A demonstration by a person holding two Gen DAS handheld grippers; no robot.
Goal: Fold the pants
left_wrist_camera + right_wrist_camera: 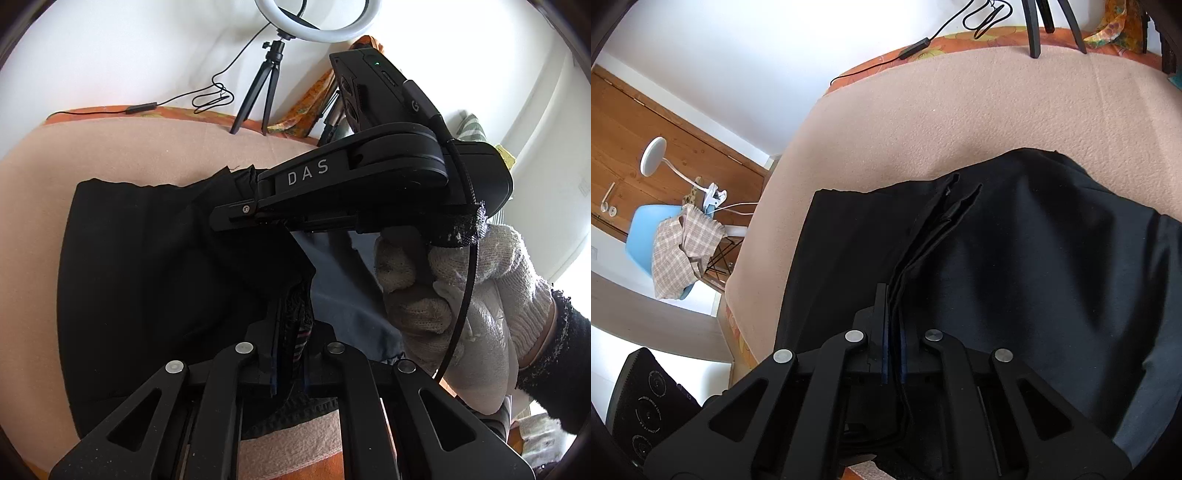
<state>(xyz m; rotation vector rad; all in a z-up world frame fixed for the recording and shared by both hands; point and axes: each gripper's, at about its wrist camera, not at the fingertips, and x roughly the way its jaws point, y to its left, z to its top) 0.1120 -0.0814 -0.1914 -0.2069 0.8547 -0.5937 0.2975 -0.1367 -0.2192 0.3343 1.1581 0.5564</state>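
Black pants (pixel 147 266) lie spread on a pink-beige blanket (pixel 147 147) that covers the table. In the left wrist view my left gripper (pixel 291 332) is shut on a bunched edge of the pants with a patterned inner band, near the front. My right gripper (pixel 236 203) reaches in from the right, held by a hand in a white glove (pixel 443 288), its tip in the far fold of the cloth. In the right wrist view the right gripper (pixel 894 314) is shut on several thin folds of the pants (pixel 1034 258), which run away from it in a ridge.
A ring light on a black tripod (pixel 266 85) stands at the table's far edge with its cable (pixel 916 48) trailing beside it. Off the table's left edge are a blue chair with a checked cloth (pixel 676 251) and a white clip lamp (pixel 653 155).
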